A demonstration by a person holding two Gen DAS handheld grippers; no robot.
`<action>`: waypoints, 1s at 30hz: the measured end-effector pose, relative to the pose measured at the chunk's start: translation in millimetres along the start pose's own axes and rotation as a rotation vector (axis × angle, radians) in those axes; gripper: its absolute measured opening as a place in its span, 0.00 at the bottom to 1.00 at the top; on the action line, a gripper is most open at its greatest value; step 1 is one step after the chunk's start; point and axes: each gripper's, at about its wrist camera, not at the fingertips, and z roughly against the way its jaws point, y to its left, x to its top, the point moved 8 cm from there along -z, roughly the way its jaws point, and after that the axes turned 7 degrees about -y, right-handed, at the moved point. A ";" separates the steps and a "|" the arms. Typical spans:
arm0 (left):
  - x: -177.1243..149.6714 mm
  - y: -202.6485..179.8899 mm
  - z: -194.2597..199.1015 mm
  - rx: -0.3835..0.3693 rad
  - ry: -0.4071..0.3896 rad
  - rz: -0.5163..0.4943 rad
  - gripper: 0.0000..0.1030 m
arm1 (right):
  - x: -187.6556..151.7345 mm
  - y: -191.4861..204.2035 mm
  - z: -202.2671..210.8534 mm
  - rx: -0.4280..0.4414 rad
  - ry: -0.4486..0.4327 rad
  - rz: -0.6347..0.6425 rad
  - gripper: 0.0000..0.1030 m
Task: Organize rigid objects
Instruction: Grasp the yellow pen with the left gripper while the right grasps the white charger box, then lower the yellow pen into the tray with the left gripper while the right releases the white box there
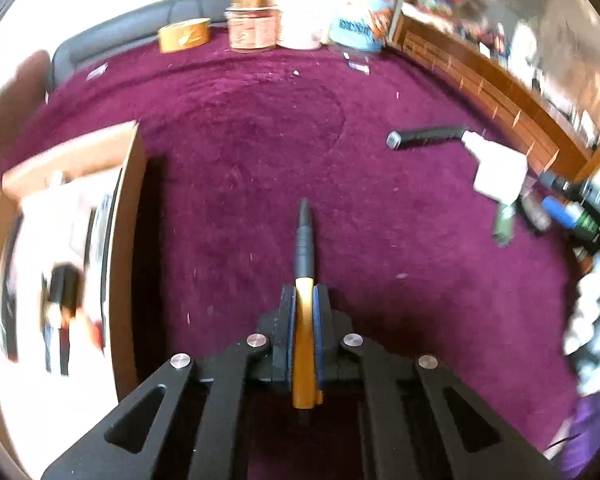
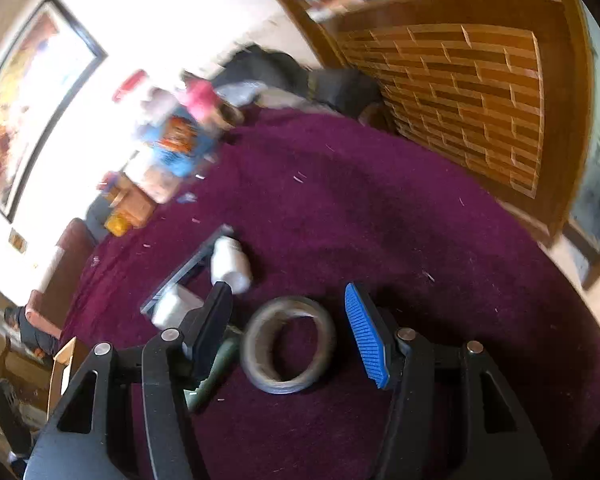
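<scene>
My left gripper (image 1: 305,294) is shut on a pen (image 1: 306,240) with an orange barrel and a black grip section. The pen's tip points forward over the purple carpet (image 1: 260,140). My right gripper (image 2: 289,300) stands open and hovers over a grey tape roll (image 2: 256,354) that lies flat on the carpet. The roll sits between the black finger and the blue-padded finger (image 2: 366,340), and neither pad touches it.
An open cardboard box (image 1: 128,220) stands at the left. A black handle (image 1: 424,138), a white block (image 1: 496,172) and small items (image 1: 558,210) lie at the right by a wooden cabinet (image 1: 480,80). Jars (image 1: 254,20) line the far edge. A white bottle (image 2: 230,264) lies near the roll.
</scene>
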 end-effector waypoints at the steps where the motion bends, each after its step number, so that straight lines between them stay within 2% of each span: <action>1: -1.2 0.4 9.6 -0.026 -0.021 0.027 0.05 | -1.1 9.9 2.6 0.013 0.001 0.042 0.56; 5: -5.4 -5.1 46.9 -0.135 -0.096 0.092 0.05 | -8.8 49.0 -0.1 0.061 0.057 0.189 0.56; 9: -8.3 -6.5 83.0 -0.191 -0.161 0.130 0.05 | -7.9 72.7 -18.1 -0.005 0.089 0.374 0.56; 12: -8.7 1.4 104.0 -0.193 -0.197 0.154 0.05 | -16.8 80.0 -39.7 -0.060 0.134 0.506 0.56; 17: -13.7 22.4 120.3 -0.166 -0.224 0.190 0.05 | -33.2 82.2 -54.1 -0.082 0.177 0.606 0.54; 19: -16.6 37.7 124.6 -0.149 -0.235 0.226 0.05 | -39.7 81.7 -57.9 -0.072 0.225 0.593 0.19; 25: -28.3 82.4 134.5 -0.089 -0.265 0.302 0.05 | -39.1 87.3 -39.2 -0.039 0.239 0.507 0.19; 30: -34.9 132.2 139.0 0.019 -0.255 0.317 0.05 | -34.8 123.4 -9.6 0.092 0.245 0.400 0.19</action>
